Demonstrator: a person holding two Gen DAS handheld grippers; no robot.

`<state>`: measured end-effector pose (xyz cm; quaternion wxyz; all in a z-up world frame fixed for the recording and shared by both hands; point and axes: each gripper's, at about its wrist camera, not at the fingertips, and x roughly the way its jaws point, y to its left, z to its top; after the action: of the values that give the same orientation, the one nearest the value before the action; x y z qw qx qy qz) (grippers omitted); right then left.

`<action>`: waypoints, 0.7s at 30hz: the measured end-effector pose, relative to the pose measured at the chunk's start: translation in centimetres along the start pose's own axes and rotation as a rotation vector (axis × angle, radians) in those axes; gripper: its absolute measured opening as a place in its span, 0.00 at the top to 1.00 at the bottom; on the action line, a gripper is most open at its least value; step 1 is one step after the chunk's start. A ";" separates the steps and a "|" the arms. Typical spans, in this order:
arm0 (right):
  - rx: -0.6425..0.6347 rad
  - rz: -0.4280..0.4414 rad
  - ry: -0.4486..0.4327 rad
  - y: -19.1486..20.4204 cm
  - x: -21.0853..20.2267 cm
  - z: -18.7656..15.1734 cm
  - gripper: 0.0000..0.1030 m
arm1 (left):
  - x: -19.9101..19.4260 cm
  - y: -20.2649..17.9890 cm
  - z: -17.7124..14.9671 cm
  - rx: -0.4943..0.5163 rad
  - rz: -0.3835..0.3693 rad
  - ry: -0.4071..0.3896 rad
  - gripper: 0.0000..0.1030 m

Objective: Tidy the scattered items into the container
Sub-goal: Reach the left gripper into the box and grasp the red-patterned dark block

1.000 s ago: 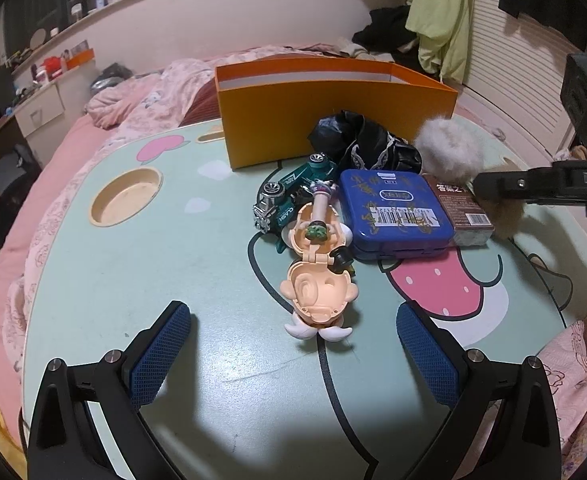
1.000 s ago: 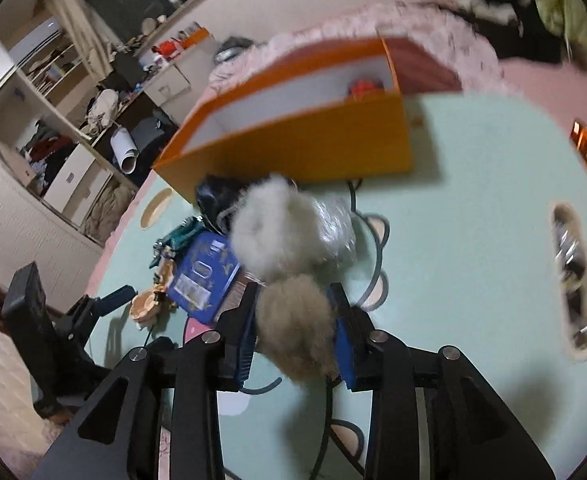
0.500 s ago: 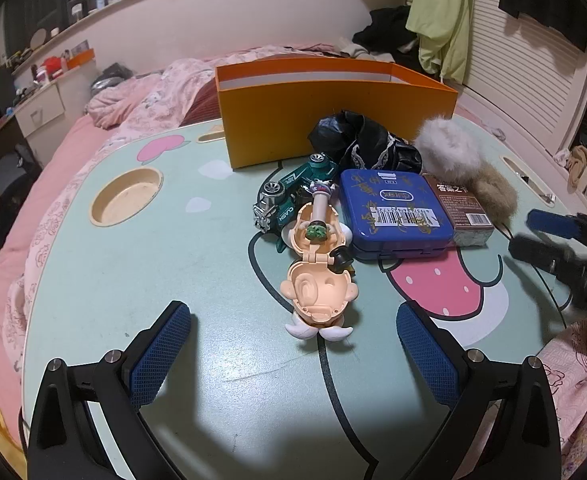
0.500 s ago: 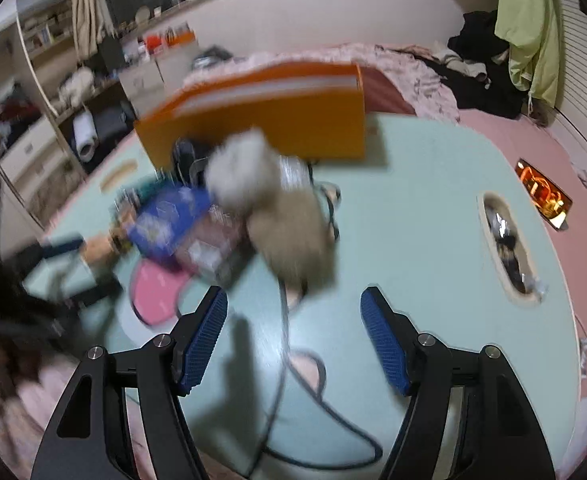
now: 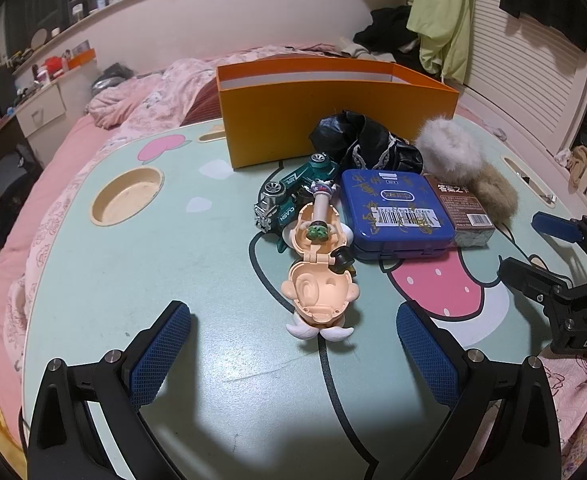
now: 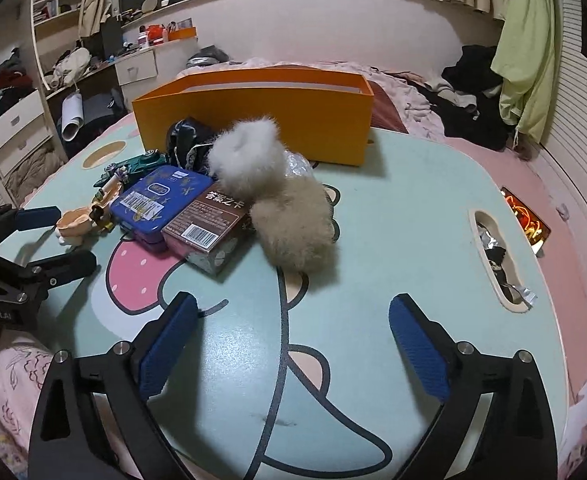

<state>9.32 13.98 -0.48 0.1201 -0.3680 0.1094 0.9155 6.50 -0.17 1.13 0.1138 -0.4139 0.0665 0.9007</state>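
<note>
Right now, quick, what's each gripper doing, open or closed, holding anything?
Left gripper: open, holding nothing.
Right gripper: open, holding nothing.

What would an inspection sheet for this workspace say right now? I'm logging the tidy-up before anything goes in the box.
Surface: mint cartoon-print table, set over a pink bed.
Job's things: orange box at the far edge; blue tin, brown card box, green toy car, peach clamshell toy, black fabric bundle, white pom-pom and tan pom-pom clustered before it, all outside.
Clutter: foil scraps in the table's slot.
Grippers: left gripper and right gripper open, empty.
Cables: nothing seen.
Surroundings: drawers and shelves, hanging green garment.
</note>
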 end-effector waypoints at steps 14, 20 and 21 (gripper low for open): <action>0.006 0.008 -0.001 -0.1 -0.2 -0.1 0.06 | -5.0 -1.8 11.4 0.011 -0.225 -0.087 0.25; 0.006 0.008 -0.002 -0.1 -0.2 -0.1 0.06 | 2.7 -4.4 21.1 -0.053 -0.320 0.139 0.27; 0.006 0.008 -0.002 -0.1 -0.2 -0.1 0.06 | 4.4 -5.2 22.2 -0.052 -0.293 0.164 0.27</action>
<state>9.57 14.00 -0.39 0.1175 -0.3664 0.1134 0.9160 -11.15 10.26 12.08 0.2272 -0.4942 -0.0086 0.8391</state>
